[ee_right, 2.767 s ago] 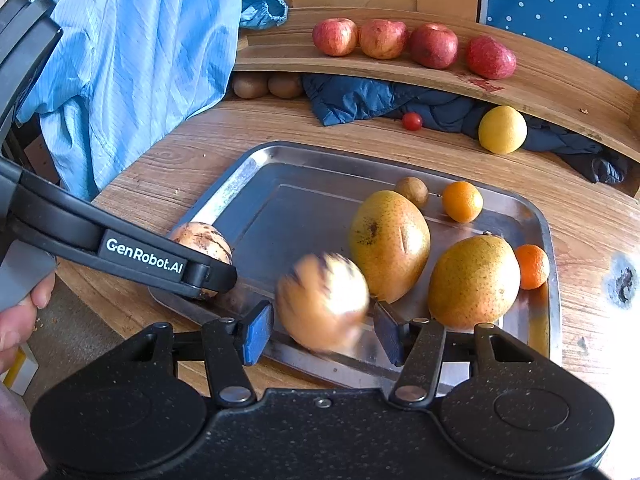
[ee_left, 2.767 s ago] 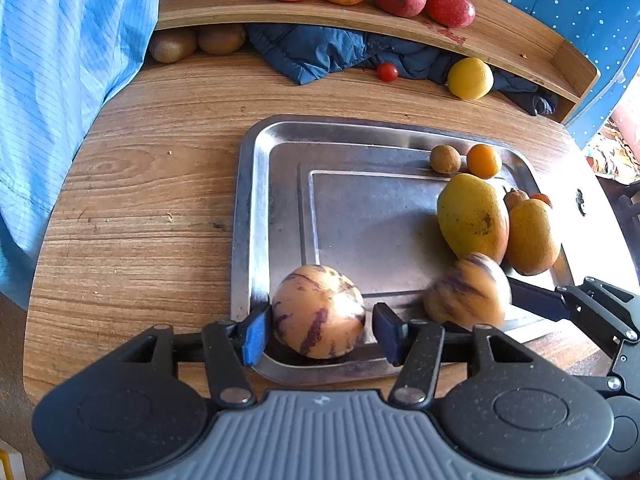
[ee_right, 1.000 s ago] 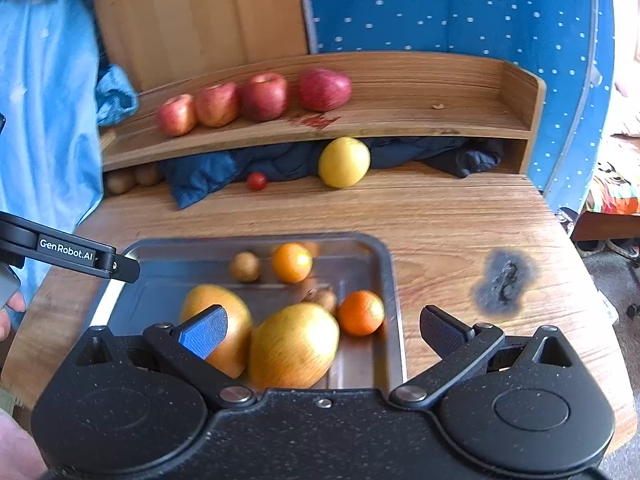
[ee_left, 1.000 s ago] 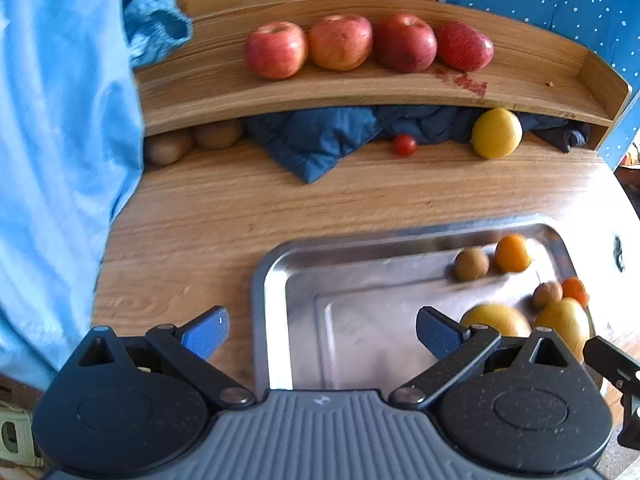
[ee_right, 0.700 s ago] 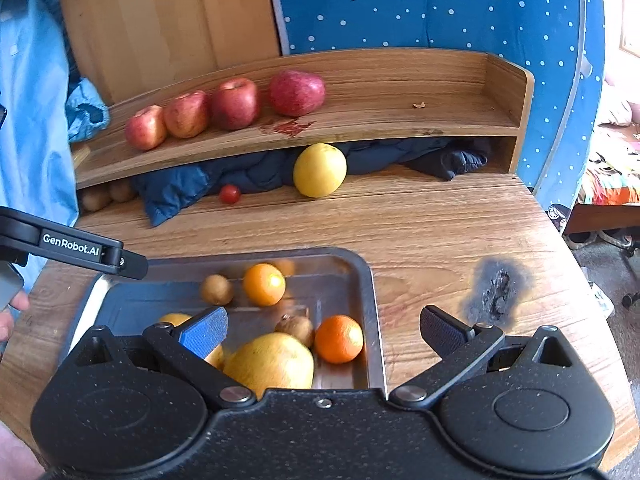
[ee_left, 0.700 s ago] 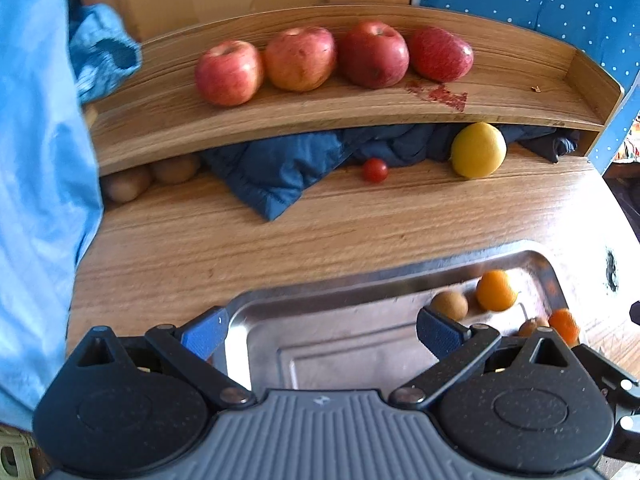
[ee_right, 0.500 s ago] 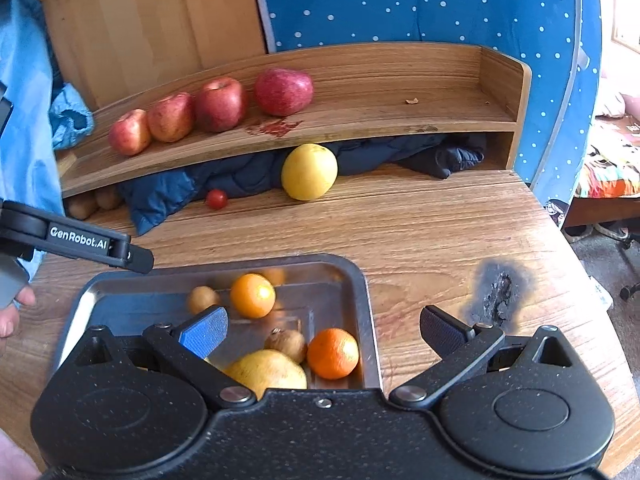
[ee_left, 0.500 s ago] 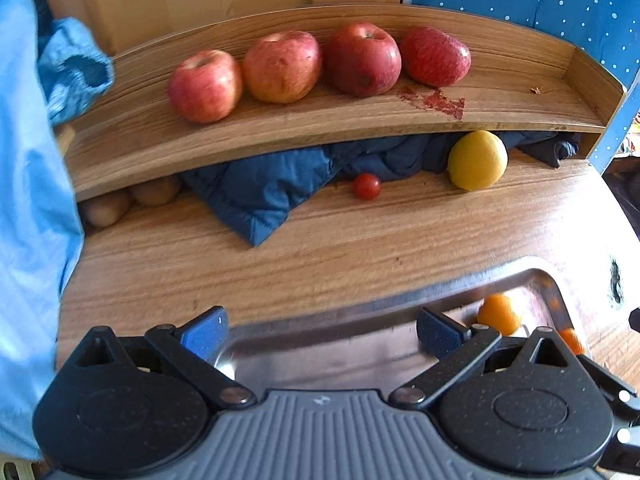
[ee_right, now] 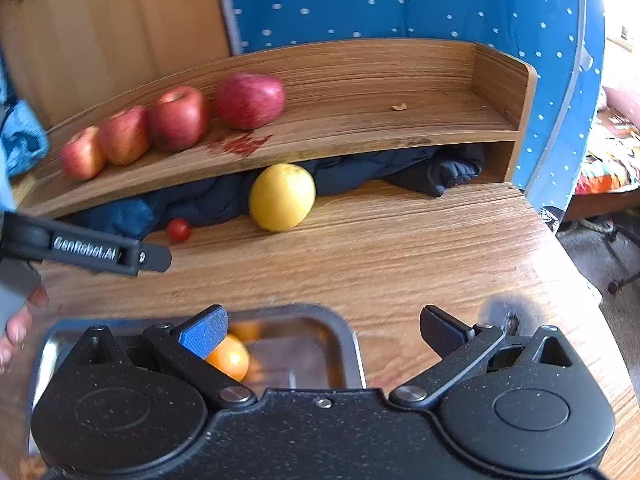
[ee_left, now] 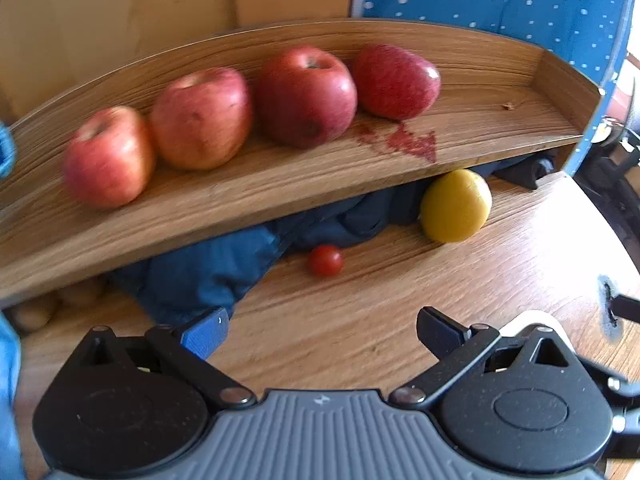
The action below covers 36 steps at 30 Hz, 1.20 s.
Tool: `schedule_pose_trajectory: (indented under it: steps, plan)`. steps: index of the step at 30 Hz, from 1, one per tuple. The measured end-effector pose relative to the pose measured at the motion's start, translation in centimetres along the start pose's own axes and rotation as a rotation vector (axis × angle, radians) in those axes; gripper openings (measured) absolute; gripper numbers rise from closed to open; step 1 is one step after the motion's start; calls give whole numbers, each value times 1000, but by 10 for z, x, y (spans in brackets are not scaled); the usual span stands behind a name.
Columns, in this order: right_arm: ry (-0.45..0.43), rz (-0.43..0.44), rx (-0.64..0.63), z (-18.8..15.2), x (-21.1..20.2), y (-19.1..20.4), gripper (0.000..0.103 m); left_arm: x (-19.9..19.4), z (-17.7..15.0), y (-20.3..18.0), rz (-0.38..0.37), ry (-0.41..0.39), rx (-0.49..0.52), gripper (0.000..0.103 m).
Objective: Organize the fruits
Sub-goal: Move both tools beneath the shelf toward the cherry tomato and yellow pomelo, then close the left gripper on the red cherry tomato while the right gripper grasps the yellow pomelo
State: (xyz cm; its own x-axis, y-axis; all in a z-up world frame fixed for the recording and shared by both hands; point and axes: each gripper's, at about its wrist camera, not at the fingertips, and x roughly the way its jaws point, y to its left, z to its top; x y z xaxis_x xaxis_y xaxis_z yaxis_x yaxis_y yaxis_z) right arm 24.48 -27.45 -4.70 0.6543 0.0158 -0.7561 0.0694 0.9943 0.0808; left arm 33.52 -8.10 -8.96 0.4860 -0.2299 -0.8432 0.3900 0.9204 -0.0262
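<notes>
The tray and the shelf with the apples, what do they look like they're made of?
The tray looks like bare metal, probably steel: grey, shiny, with the orange mirrored in its wall. The shelf looks like wood or wood veneer: brown, matte, with grain lines running along it.

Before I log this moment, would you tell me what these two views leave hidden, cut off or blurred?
- Metal tray: right wrist view, mostly hidden behind the right claw; only an orange fruit shows clearly.
- Left wrist view: tray not identifiable; only a bright blurred patch beside the left claw.
- Brown fruits under the shelf: left wrist view, blurred and shadowed.
- Dark blue cloth: its extent is hidden beneath the shelf.
</notes>
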Motion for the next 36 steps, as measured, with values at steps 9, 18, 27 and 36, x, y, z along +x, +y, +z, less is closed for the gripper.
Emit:
schedule_pose_trajectory:
  steps: [9, 18, 27, 36]
  plan:
    - [15, 62, 92, 34, 25, -12, 102, 24, 9, 5, -97, -4, 46, 102]
    - [51, 106, 92, 60, 58, 2, 102, 32, 13, 15, -166, -36, 48, 94]
    - [89, 138, 51, 79, 93, 20, 94, 41, 16, 25, -161, -23, 8, 74]
    - [103, 128, 45, 86, 115, 31, 81, 43, 19, 30, -154, -43, 7, 56]
